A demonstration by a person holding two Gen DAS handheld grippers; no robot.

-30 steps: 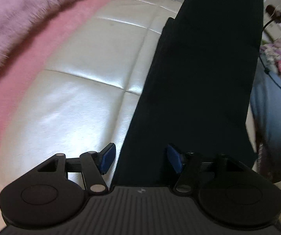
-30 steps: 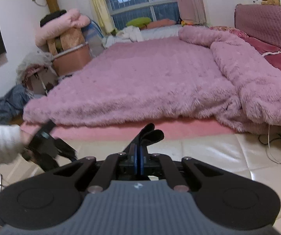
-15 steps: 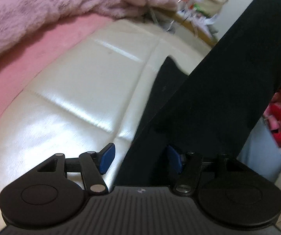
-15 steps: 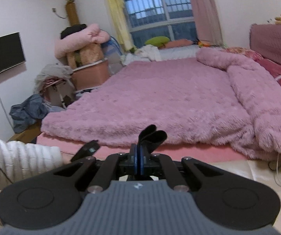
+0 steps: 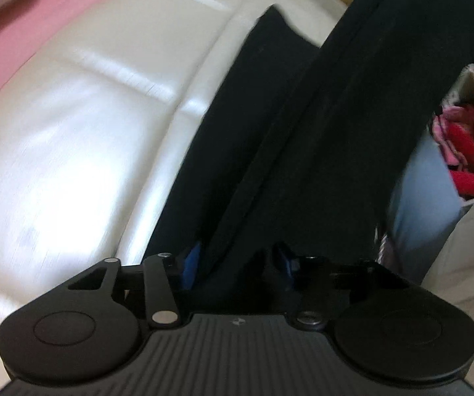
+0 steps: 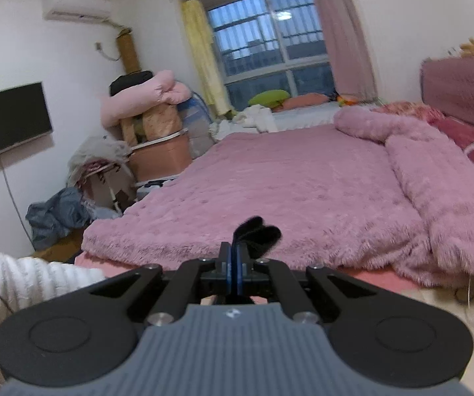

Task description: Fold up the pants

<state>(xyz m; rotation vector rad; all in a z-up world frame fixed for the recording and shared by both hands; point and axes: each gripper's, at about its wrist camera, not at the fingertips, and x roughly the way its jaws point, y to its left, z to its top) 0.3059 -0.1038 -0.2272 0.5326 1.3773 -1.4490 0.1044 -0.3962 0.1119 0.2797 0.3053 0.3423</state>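
1. Left gripper (image 5: 237,264) points steeply down over the black pants (image 5: 319,132); its jaws are closing, with pants cloth between the blue pads (image 5: 192,265).
2. Whether the pads already press the cloth I cannot tell: the frame is blurred and the right pad is mostly lost in black fabric.
3. The pants run from the left gripper up to the top right of the left view, one layer lifted over another that lies flat on the cream cushion (image 5: 88,148).
4. The lower layer's edge shows as a dark corner on the cushion beside the lifted part.
5. Pink sheet (image 5: 12,43) lies along the cushion's far left edge.
6. Right gripper (image 6: 236,264) is held nearly level; its jaws are pressed together, pinching a fold of black pants cloth that sticks up past the tips.
7. Beyond it: bed with pink blanket (image 6: 303,191), window (image 6: 270,43), TV (image 6: 9,122) on the left wall.
8. White ribbed sleeve (image 6: 22,277) shows at the lower left of the right view.
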